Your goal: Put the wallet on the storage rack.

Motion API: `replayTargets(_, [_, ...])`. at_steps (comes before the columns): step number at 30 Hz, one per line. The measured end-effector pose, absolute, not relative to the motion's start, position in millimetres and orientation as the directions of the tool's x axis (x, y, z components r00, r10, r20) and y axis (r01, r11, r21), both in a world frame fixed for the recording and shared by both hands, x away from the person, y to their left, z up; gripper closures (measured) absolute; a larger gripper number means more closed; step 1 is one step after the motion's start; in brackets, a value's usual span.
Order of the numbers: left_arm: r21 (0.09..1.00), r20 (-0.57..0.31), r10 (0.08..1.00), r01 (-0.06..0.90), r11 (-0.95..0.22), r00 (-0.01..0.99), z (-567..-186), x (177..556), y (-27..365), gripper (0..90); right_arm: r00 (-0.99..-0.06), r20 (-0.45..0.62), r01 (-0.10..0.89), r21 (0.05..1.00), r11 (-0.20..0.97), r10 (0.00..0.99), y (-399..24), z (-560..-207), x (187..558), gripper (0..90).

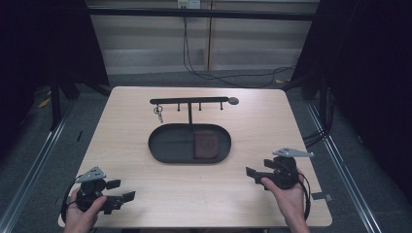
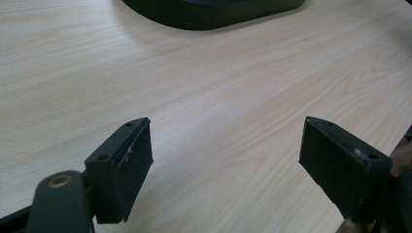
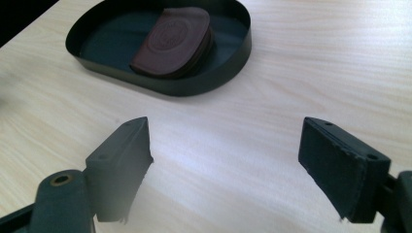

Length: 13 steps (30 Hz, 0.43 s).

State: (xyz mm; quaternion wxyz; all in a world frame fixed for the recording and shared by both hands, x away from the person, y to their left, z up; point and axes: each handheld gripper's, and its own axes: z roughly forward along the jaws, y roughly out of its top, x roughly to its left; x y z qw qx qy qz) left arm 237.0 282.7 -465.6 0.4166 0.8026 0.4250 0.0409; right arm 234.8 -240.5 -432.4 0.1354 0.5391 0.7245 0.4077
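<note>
Wide-open black jaws frame bare wood at the near edge of the table (image 1: 121, 145): my right gripper (image 3: 223, 170) and my left gripper (image 2: 226, 165) both stand spread with nothing between them, resting low over the tabletop. Ahead of the right jaws and a little to their left lies the dark oval tray (image 3: 233, 63), and in its nearer end sits the brown leather pouch (image 3: 172, 41), flat, its rounded edge turned away from me. From above, that pouch (image 1: 206, 145) fills the tray's right half, so my right gripper (image 1: 256, 175) is the nearer of the two; my left gripper (image 1: 121, 191) faces the tray's empty half across open wood. Beyond the tray stands a black hook rack (image 1: 189, 101) with a key (image 1: 159, 112) hanging at its left end. I judge the reach to be forward and leftward for the right jaws, closing across the pouch's short width.
</note>
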Motion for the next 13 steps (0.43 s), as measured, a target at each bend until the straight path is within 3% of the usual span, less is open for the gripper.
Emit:
replayTargets(10, [0.702,-0.304,0.713,0.654,-0.280,0.632,-465,236,283,19.7,-0.350,0.230,0.677,0.732,0.076,0.908,-253,-458,202,18.7])
replayTargets(13, [0.699,-0.306,0.714,0.658,-0.281,0.630,-466,237,284,19.6,-0.344,0.214,0.713,0.694,0.105,0.914,-255,-469,201,18.8])
